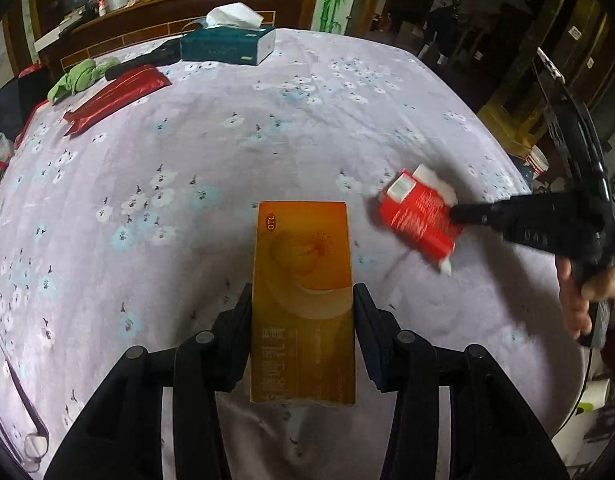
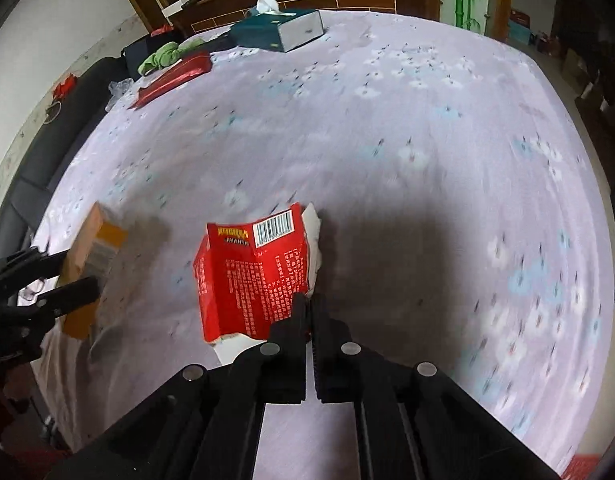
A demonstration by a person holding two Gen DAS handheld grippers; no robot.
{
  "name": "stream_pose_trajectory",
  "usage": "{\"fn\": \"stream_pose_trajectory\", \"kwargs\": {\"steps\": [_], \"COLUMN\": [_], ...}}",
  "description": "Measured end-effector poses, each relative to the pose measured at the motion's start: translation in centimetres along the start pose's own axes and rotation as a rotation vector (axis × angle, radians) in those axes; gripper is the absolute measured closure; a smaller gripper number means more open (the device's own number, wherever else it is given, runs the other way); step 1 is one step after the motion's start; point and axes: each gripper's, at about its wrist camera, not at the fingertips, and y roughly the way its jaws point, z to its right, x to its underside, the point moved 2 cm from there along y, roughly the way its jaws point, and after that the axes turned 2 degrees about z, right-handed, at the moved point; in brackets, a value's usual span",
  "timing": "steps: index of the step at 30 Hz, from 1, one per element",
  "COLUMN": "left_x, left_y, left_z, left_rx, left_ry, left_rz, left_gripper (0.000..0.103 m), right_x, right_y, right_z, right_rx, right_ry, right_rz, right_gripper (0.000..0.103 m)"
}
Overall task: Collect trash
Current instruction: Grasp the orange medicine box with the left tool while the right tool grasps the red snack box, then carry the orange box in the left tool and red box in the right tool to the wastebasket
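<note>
My left gripper (image 1: pixel 303 300) is shut on an orange medicine box (image 1: pixel 303 296), held lengthwise between its two fingers above the flowered cloth. The same orange box (image 2: pixel 92 264) shows at the left of the right wrist view, clamped in the left gripper (image 2: pixel 73 276). My right gripper (image 2: pixel 308 300) is shut on the edge of a red torn packet (image 2: pixel 251 276) with white lining and a barcode. In the left wrist view the red packet (image 1: pixel 417 218) hangs from the right gripper (image 1: pixel 457 214), with a hand behind it.
A lilac flowered cloth (image 1: pixel 267 128) covers the table. At the far side lie a teal tissue box (image 1: pixel 227 42), a long red foil wrapper (image 1: pixel 115 98) and a green rag (image 1: pixel 81 78). A cluttered wooden cabinet (image 1: pixel 179 0) stands behind. Glasses (image 1: pixel 31 440) lie at the near left.
</note>
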Motion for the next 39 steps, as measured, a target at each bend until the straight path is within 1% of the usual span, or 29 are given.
{"fn": "stream_pose_trajectory", "kwargs": {"steps": [3,6,7,10,11,12,13,15,19,22,32,39], "left_x": [0.7,1.5,1.8,2.6,2.9,3.2,3.5,4.0,4.6,4.8,5.2,5.2], "left_y": [-0.4,-0.9,-1.2,-1.9,-2.2,-2.5,-2.8,-3.2,-4.3,-5.0,-7.4,-8.2], "left_z": [0.9,1.8,2.2,3.3,3.6,4.1,4.7,5.5,7.9,9.7,15.5,19.2], "left_rx": [0.006,-0.003,-0.008,-0.025,-0.034,-0.048,-0.053,-0.056,-0.068,-0.066,-0.025,0.018], "left_ry": [0.011,0.025,0.028,0.041,0.044,0.048,0.049,0.042,0.056,0.082,0.167,0.222], "left_rz": [0.007,0.016,0.022,0.042,0.05,0.06,0.067,0.074,0.101,0.117,0.157,0.17], "left_gripper": [0.058,0.058,0.058,0.058,0.058,0.058,0.058,0.058,0.058,0.058,0.058,0.058], "right_x": [1.7,3.8,4.7,6.6,7.5,8.3,8.7,10.0,12.1,13.3,17.4,19.3], "right_y": [-1.4,-3.3,-3.9,-5.5,-6.1,-6.8,-7.3,-8.6,-11.7,-13.4,-18.6,-21.1], "right_z": [-0.9,-1.4,-1.5,-1.7,-1.9,-2.1,-2.1,-2.4,-2.3,-2.2,-0.9,0.1], "right_rx": [0.004,0.032,0.06,0.101,0.155,0.181,0.188,0.246,0.289,0.323,0.399,0.433], "right_ry": [0.025,0.076,0.101,0.179,0.198,0.219,0.234,0.262,0.31,0.321,0.365,0.392], "right_rz": [0.024,0.061,0.072,0.104,0.115,0.129,0.138,0.164,0.228,0.252,0.304,0.333], "right_gripper": [0.101,0.101,0.101,0.101,0.101,0.101,0.101,0.101,0.101,0.101,0.101,0.101]}}
